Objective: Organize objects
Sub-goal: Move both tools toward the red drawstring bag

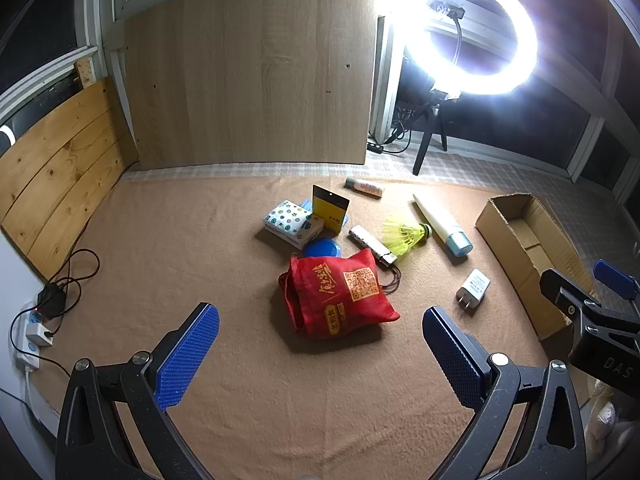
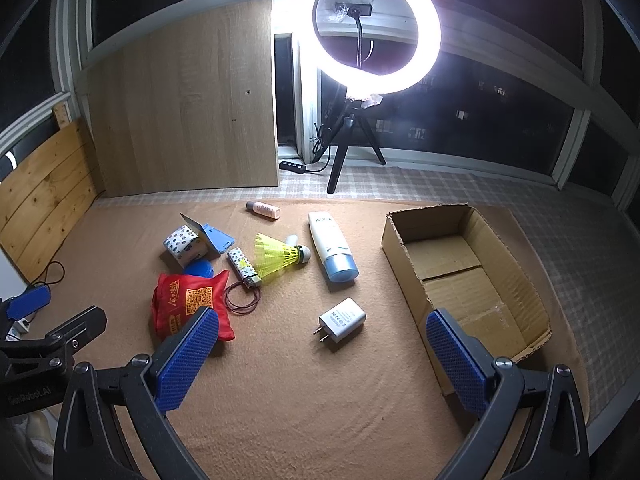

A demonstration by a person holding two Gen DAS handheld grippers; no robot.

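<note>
Both tools wide, holding nothing: left tool [image 1: 320, 350], right tool [image 2: 322, 354]. Cardboard box [image 2: 516, 264] at blanket [image 2: 304, 408] right edge.

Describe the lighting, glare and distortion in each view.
Left wrist view: the ring light blows out the upper right, window frames bow, shadows fall toward the camera. Right wrist view: the same glare at top centre, the cardboard box evenly lit, edges curved by the fisheye.
</note>
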